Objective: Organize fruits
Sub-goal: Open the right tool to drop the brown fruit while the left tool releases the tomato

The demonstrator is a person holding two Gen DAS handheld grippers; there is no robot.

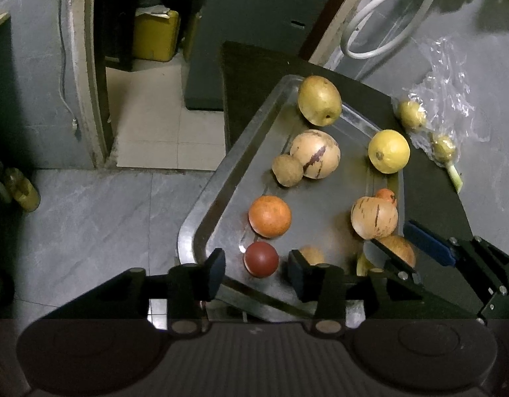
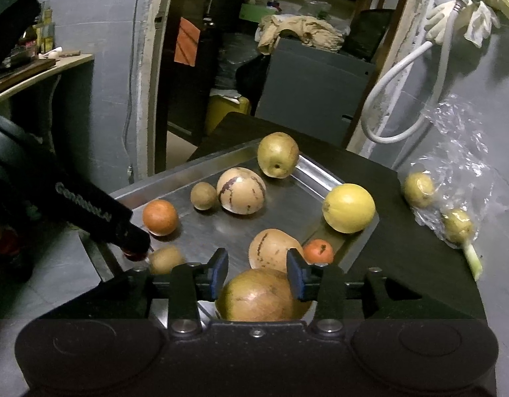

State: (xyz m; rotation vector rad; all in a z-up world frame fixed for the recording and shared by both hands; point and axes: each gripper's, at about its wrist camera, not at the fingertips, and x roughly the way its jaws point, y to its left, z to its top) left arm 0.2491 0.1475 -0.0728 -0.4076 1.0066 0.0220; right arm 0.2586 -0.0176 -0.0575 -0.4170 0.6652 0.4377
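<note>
A steel tray point(image 1: 201, 218) on a dark table holds several fruits: a green pear point(image 1: 319, 99), a striped melon point(image 1: 315, 154), an orange point(image 1: 269, 216), a yellow citrus point(image 1: 388, 150) and a dark red fruit point(image 1: 261, 259). My left gripper point(image 1: 256, 273) is open, its fingers either side of the red fruit with gaps showing. My right gripper point(image 2: 257, 274) is open just over a large brownish-yellow fruit point(image 2: 261, 297) at the tray's near corner; the fruit spreads under both fingers. A second striped melon point(image 2: 274, 249) and a small orange fruit point(image 2: 319, 251) lie just beyond.
A crumpled clear plastic bag point(image 2: 459, 152) lies right of the tray with two small yellow-green fruits point(image 2: 418, 188) point(image 2: 458, 225) in it. A white hose point(image 2: 400, 99) hangs on the wall behind. The table's edge drops to a tiled floor point(image 1: 89, 225) on the left.
</note>
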